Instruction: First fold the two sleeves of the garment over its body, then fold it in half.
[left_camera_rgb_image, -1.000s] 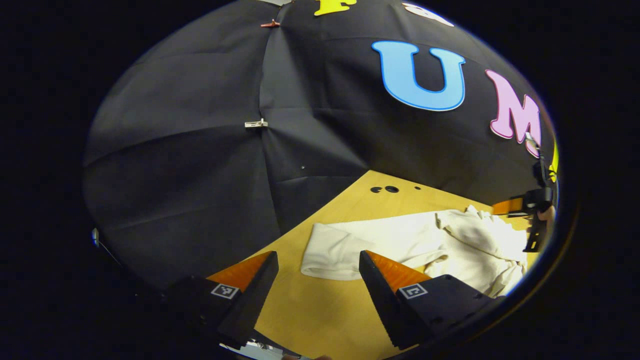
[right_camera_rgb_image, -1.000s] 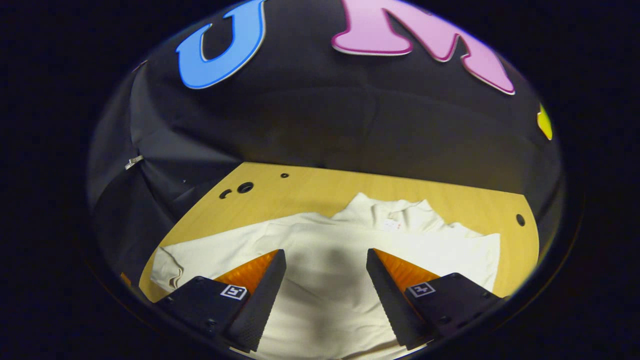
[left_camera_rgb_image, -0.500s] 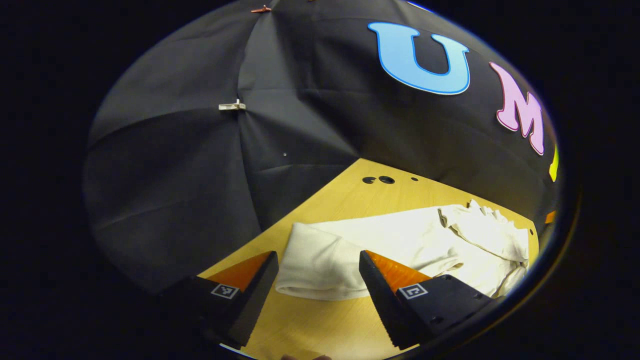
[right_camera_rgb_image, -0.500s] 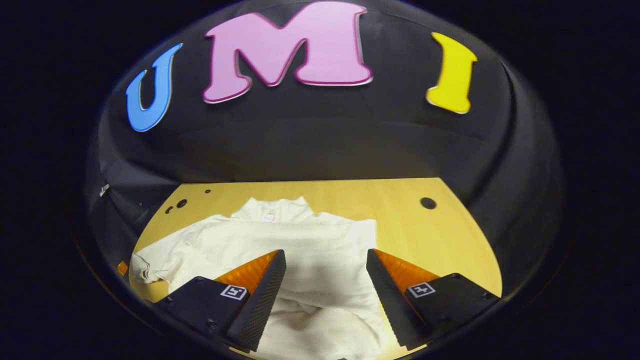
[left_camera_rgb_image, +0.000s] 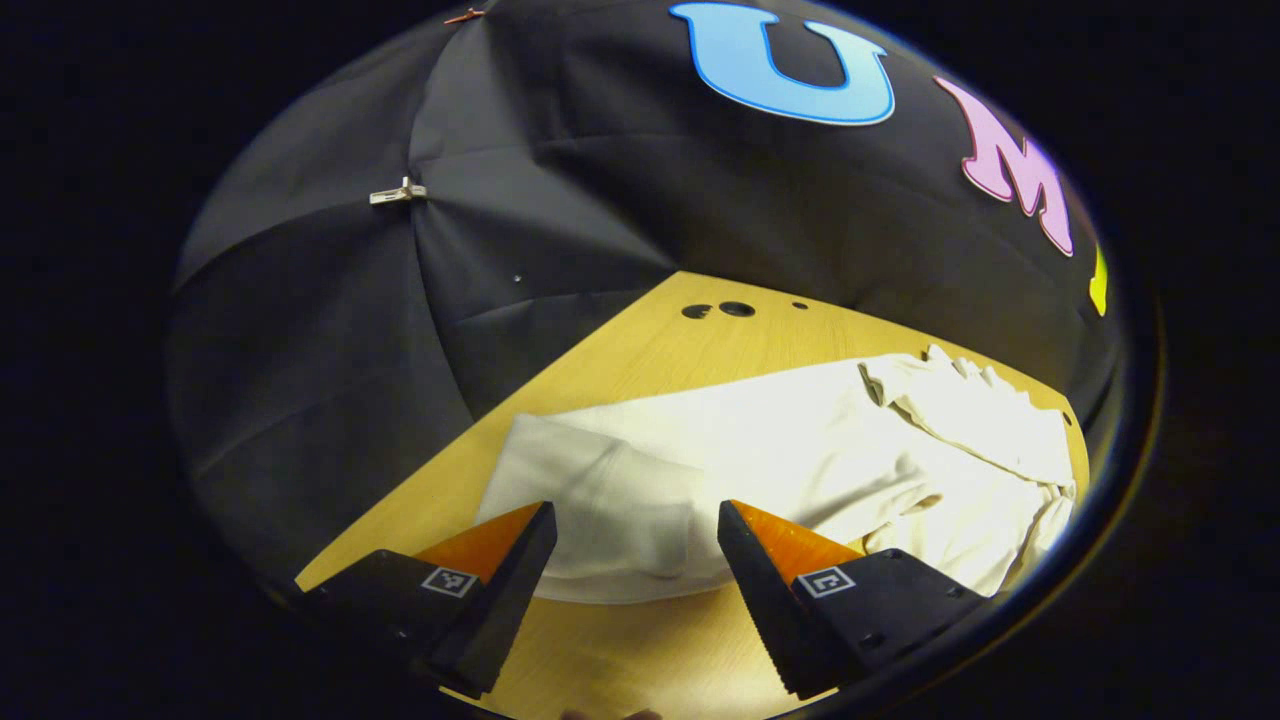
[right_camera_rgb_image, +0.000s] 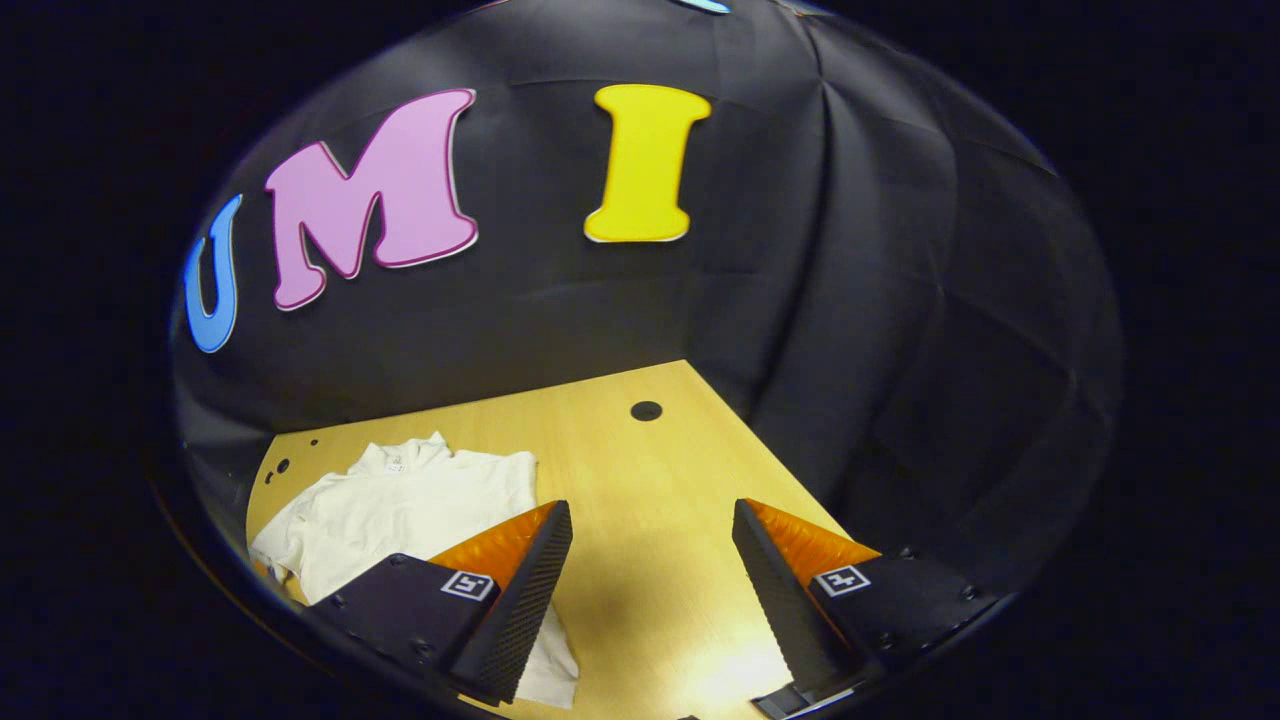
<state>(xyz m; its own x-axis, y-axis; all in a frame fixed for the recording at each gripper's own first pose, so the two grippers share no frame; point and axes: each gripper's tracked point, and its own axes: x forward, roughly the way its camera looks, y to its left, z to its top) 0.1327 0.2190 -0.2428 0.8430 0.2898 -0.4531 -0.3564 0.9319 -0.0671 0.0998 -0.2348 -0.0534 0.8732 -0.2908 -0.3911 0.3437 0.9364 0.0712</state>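
Garment: a soft cream-white cloth top (left_camera_rgb_image: 760, 460) lies flat on the yellow wooden surface (left_camera_rgb_image: 640, 350). In the right gripper view the same top (right_camera_rgb_image: 400, 510) lies on the left part of the surface (right_camera_rgb_image: 640, 470), with its collar at the far end.

Sleeve: in the left gripper view one cream sleeve end (left_camera_rgb_image: 590, 510) lies near, spread out toward the left. The far right part of the top is bunched up in wrinkles.

Left tongs: the left tongs (left_camera_rgb_image: 635, 545) are wide open and hold nothing. The sleeve end shows in the gap between the two fingers. I cannot tell if the fingers touch the cloth.

Right tongs: the right tongs (right_camera_rgb_image: 650, 550) are wide open and hold nothing. Bare wood shows between the fingers. The top lies to their left, and a bit of it goes behind the left finger.

Surface: it has small round dark holes (left_camera_rgb_image: 735, 309) near its far edge in the left gripper view, and one round dark hole (right_camera_rgb_image: 646, 410) in the right gripper view.

Wall: a black cloth wall (left_camera_rgb_image: 400, 330) stands behind the surface, with a small white clip (left_camera_rgb_image: 397, 194) on a seam.
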